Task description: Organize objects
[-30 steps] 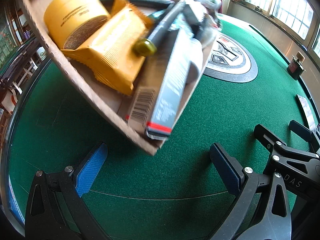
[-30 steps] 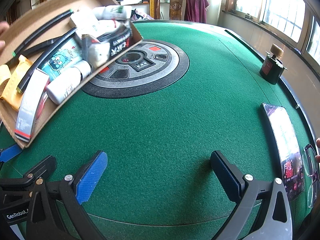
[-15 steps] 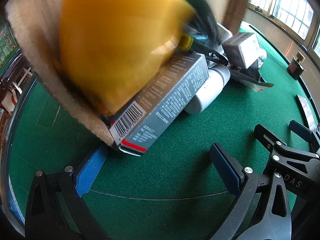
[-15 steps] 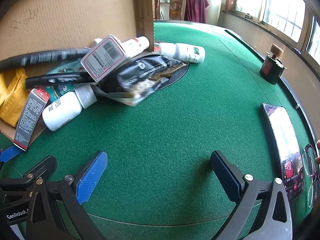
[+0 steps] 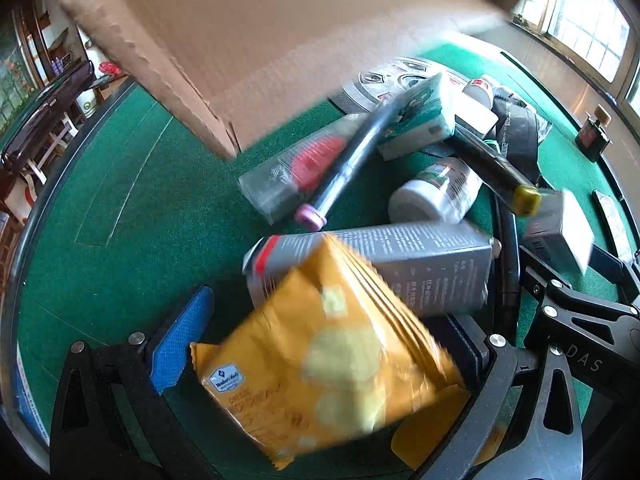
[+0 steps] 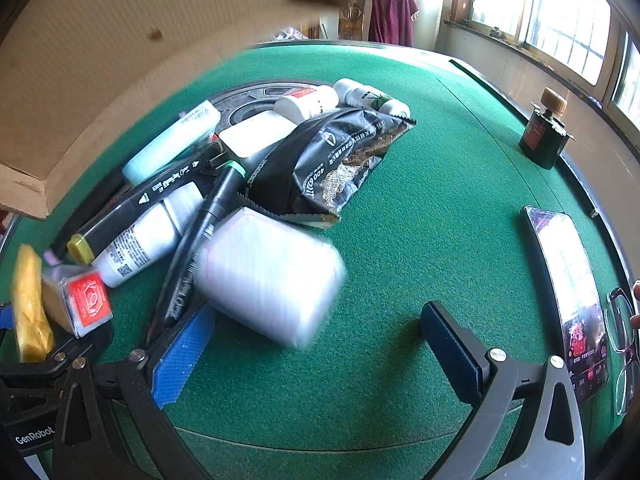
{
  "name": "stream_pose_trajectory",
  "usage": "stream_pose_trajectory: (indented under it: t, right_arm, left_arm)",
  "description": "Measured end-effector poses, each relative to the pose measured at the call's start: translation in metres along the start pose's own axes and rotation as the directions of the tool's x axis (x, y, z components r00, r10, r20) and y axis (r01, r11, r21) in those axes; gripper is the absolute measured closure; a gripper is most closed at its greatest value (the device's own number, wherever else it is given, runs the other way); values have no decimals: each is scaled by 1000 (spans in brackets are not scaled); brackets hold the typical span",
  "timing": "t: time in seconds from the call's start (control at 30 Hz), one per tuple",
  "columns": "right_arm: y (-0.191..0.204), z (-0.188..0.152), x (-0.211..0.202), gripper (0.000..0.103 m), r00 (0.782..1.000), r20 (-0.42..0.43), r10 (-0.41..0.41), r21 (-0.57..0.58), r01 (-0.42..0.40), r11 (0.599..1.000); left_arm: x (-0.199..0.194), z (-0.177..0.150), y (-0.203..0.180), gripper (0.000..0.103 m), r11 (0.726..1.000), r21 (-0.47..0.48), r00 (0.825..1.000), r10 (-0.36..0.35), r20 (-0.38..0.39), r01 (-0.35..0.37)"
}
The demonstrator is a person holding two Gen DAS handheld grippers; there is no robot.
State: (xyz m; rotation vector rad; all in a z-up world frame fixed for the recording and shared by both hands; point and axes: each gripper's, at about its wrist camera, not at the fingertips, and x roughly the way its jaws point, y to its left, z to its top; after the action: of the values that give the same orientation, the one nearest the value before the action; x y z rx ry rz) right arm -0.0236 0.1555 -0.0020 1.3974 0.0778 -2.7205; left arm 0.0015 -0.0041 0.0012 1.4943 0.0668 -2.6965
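Whole pile is sitting jumbled on the green felt: yellow packet (image 5: pixel 320 380) lying blurred on top of a grey box (image 5: pixel 400 268), markers (image 6: pixel 200 220) crossing white bottles (image 6: pixel 140 240), black bag (image 6: pixel 332 160) lying flat, blurred white tub (image 6: pixel 268 276) lying on its side.

Round table (image 6: pixel 400 240) is covered in green felt, with a dark raised rim. Windows (image 6: pixel 560 20) are set along the right wall; daylight is admitted through them. A wooden chair (image 6: pixel 362 8), draped with a maroon cloth (image 6: pixel 390 12), is seen beyond the far edge.
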Motion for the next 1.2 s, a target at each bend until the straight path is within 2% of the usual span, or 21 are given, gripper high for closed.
stream_pose_trajectory:
  t: [1.2]
  right_arm:
    - [0, 0, 0, 0, 1000, 1, 0, 0, 0, 1000]
  left_arm:
    - [-3, 0, 0, 0, 1000, -16, 1000, 10, -1, -10]
